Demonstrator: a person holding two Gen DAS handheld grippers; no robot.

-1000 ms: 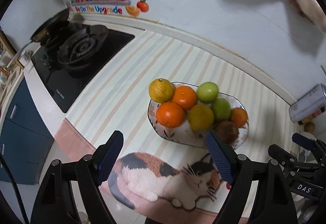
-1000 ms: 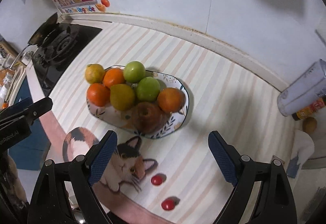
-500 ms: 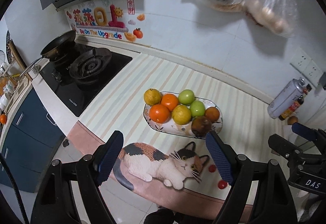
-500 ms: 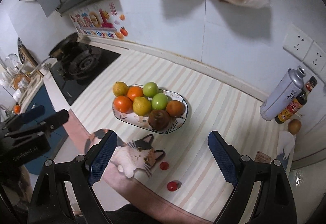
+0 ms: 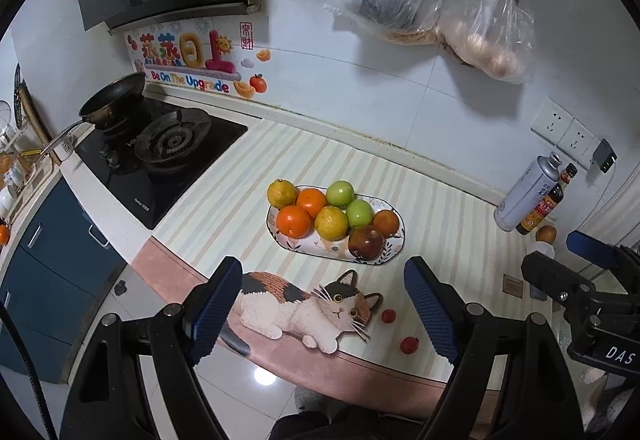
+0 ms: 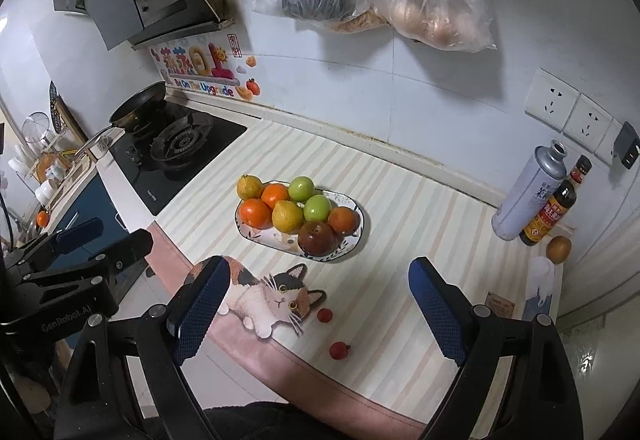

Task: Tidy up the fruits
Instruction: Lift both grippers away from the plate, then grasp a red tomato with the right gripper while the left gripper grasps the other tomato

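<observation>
An oval patterned plate [image 5: 384, 255] [image 6: 260, 238] on the striped counter mat holds several fruits: oranges [image 5: 294, 221] [image 6: 255, 213], yellow citrus [image 5: 331, 223], green fruits [image 5: 340, 193] [image 6: 301, 188] and a dark red apple [image 5: 366, 242] [image 6: 317, 238]. Two small red tomatoes [image 5: 388, 316] [image 6: 339, 350] lie on the mat near the front edge. My left gripper [image 5: 322, 314] and right gripper [image 6: 318, 314] are both open and empty, held well back and above the counter's front edge.
A gas stove [image 5: 168, 144] with a pan [image 5: 114, 96] is at the left. A spray can [image 6: 528, 192], a sauce bottle [image 6: 554, 210] and a brown fruit [image 6: 559, 249] stand at the right. Plastic bags [image 6: 436, 0] hang on the wall.
Both grippers have pulled back and up from the plate, so the fruits look smaller and more of the kitchen shows. Both stay open.
</observation>
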